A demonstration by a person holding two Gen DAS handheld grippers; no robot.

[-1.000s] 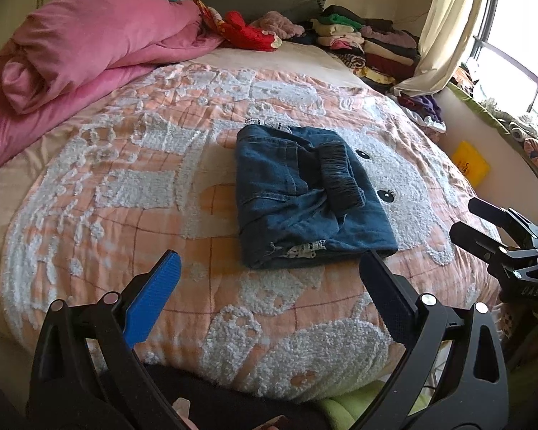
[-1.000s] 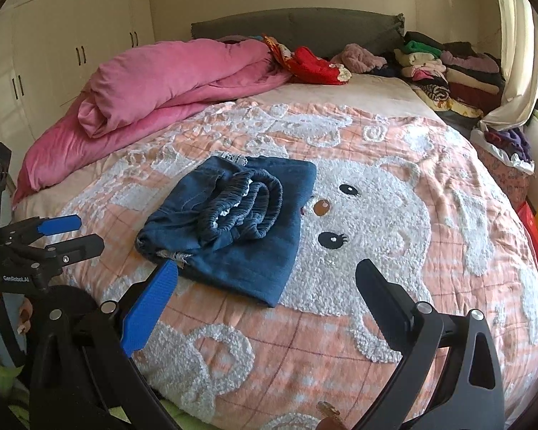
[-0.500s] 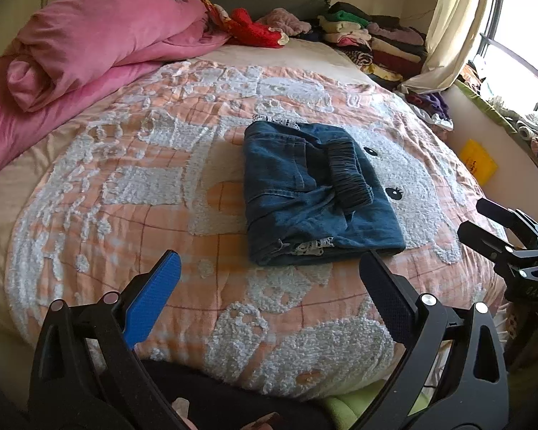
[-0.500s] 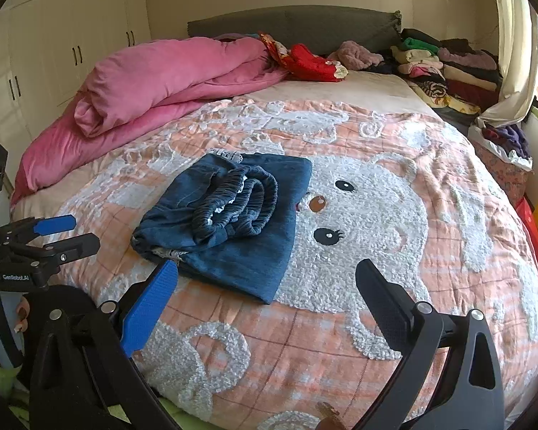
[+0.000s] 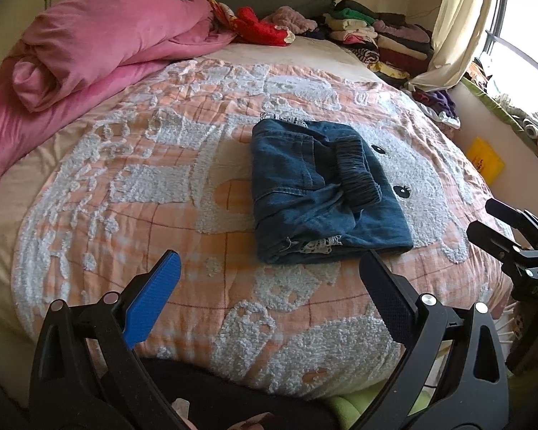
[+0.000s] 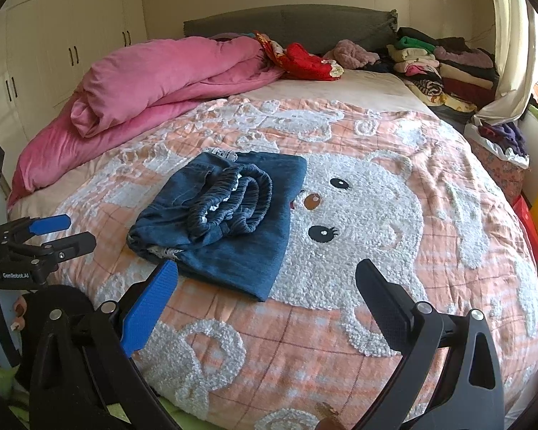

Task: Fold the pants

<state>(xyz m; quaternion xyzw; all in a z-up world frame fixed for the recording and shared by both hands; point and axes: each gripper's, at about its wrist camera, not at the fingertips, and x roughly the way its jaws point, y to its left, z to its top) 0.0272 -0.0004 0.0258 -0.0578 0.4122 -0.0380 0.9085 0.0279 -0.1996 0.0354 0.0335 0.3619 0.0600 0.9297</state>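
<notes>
Dark blue denim pants (image 5: 305,186) lie folded into a compact rectangle in the middle of the bed, elastic waistband bunched on top (image 6: 233,208). A bit of white lace trim shows at the near edge. My left gripper (image 5: 269,261) is open just short of that near edge, above the bedspread, holding nothing. Open as well, my right gripper (image 6: 267,267) hovers over the pants' near right corner with nothing in it. Each gripper shows in the other's view: the right gripper (image 5: 482,216) at the right, the left gripper (image 6: 77,231) at the left.
The bed carries a peach quilt (image 5: 125,215) with white bear shapes. A rolled pink duvet (image 5: 100,43) lies at the back left. Red clothes (image 6: 305,62) and stacks of folded clothes (image 6: 441,64) sit by the grey headboard. Wardrobe doors (image 6: 64,46) stand left, curtain and window right.
Both grippers have drifted only slightly in front of the bed and stay open. The folded pants have not moved.
</notes>
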